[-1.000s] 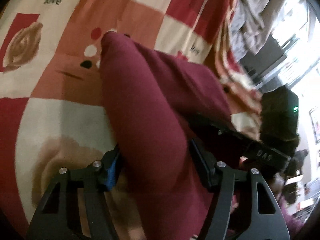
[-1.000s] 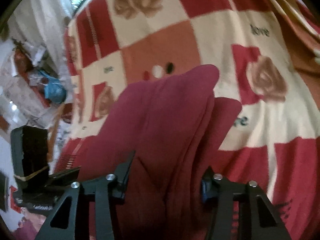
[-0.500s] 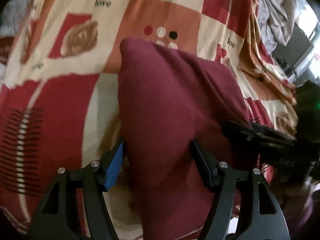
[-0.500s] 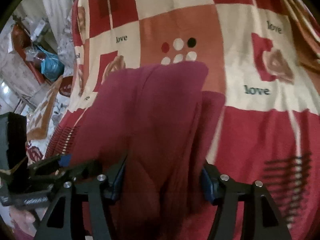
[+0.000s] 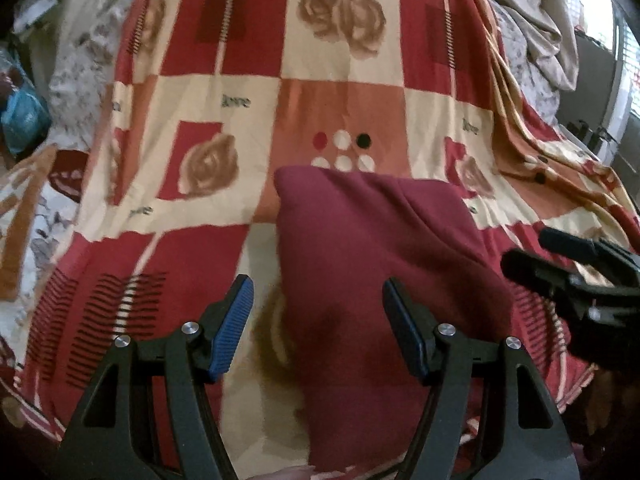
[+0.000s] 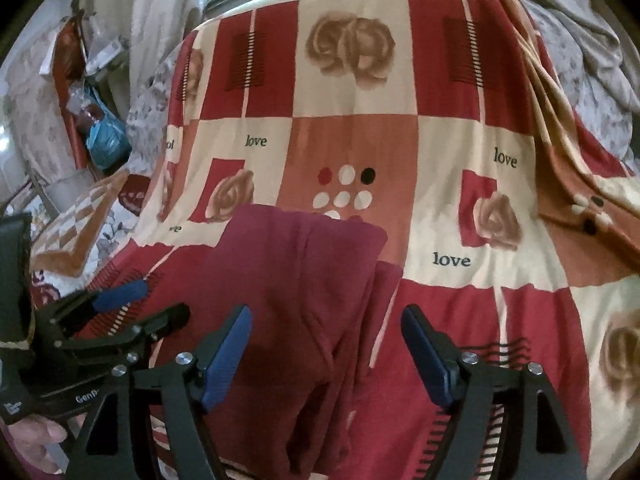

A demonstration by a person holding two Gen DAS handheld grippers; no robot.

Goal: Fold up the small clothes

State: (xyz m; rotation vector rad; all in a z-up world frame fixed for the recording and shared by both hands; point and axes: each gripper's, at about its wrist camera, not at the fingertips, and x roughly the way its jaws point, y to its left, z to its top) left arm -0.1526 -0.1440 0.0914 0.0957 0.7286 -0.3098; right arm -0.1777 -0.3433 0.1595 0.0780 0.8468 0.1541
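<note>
A maroon garment [image 5: 380, 264] lies folded on the patterned bedspread [image 5: 224, 92], its far edge next to a cluster of dots. My left gripper [image 5: 318, 320] hovers open above the garment's near left part, and its blue pads [image 5: 234, 328] touch no cloth. In the right wrist view the same garment [image 6: 296, 280] shows a second layer sticking out on its right side. My right gripper [image 6: 326, 344] hangs above it with its jaws opening and both pads clear of the fabric. Each gripper appears in the other's view: the right gripper [image 5: 560, 268], the left gripper [image 6: 120, 312].
The red, cream and orange bedspread [image 6: 452, 260] drapes over the bed's right side in folds. Grey crumpled bedding [image 5: 540, 20] lies at the back right. A blue bag [image 6: 106, 136] and clutter stand at the left beyond the bed. A hand [image 6: 36, 436] holds the left gripper.
Both grippers have pulled back and up from the maroon garment, which earlier filled the space between their jaws. It now lies let go on the bedspread. The right jaws have widened.
</note>
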